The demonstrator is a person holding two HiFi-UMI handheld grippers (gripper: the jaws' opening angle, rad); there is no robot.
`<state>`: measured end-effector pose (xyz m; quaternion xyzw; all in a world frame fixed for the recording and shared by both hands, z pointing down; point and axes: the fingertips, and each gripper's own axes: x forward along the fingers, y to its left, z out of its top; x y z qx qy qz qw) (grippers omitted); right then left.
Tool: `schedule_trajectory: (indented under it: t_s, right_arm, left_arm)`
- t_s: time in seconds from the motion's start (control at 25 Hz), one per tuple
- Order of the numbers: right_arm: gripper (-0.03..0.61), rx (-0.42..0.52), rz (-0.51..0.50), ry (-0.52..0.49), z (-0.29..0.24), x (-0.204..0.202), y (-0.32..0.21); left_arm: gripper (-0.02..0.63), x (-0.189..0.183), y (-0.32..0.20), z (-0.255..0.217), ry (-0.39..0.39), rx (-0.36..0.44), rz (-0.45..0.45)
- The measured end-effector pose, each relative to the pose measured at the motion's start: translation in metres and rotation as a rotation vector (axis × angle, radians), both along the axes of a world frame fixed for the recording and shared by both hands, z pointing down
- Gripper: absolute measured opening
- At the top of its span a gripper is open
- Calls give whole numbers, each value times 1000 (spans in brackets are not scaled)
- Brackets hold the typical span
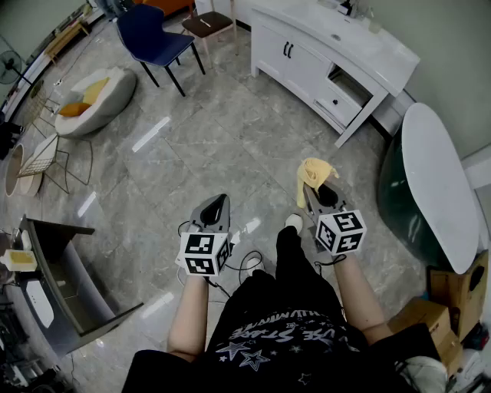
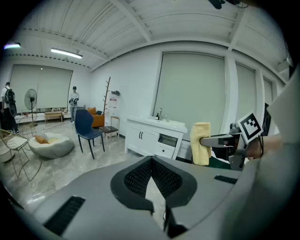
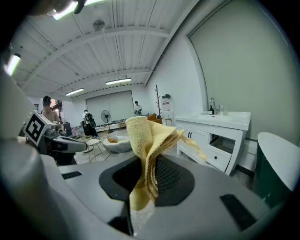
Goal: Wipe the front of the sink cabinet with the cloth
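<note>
The yellow cloth (image 1: 313, 172) hangs folded out of my right gripper (image 1: 311, 189), which is shut on it; in the right gripper view the cloth (image 3: 145, 140) stands up between the pads. My left gripper (image 1: 219, 202) is shut with nothing in it, held level beside the right one above the grey floor. The white sink cabinet (image 1: 318, 54) stands a few steps ahead against the wall, with two doors and an open drawer gap. It also appears as the cabinet (image 2: 154, 137) in the left gripper view and the cabinet (image 3: 218, 136) in the right gripper view. Both grippers are well apart from it.
A dark green tub with a white oval top (image 1: 430, 180) stands close on the right. A blue chair (image 1: 157, 37) and a brown stool (image 1: 211, 23) stand left of the cabinet. A white beanbag seat (image 1: 96, 96), a wire chair (image 1: 50, 157) and a grey cart (image 1: 57, 272) are on the left; cardboard boxes (image 1: 453, 303) at lower right.
</note>
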<state>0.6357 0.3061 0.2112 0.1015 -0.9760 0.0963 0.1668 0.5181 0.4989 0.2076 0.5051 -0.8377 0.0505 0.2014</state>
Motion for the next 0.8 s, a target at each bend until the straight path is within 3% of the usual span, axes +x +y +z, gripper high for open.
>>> schedule_trajectory:
  t_s: [0.44, 0.8]
  right_arm:
    - [78, 23, -19, -5, -7, -1, 8]
    - [81, -29, 3, -57, -16, -46, -8]
  left_arm:
    - [15, 8, 20, -2, 23, 17, -27]
    - [15, -32, 35, -14, -1, 15, -84]
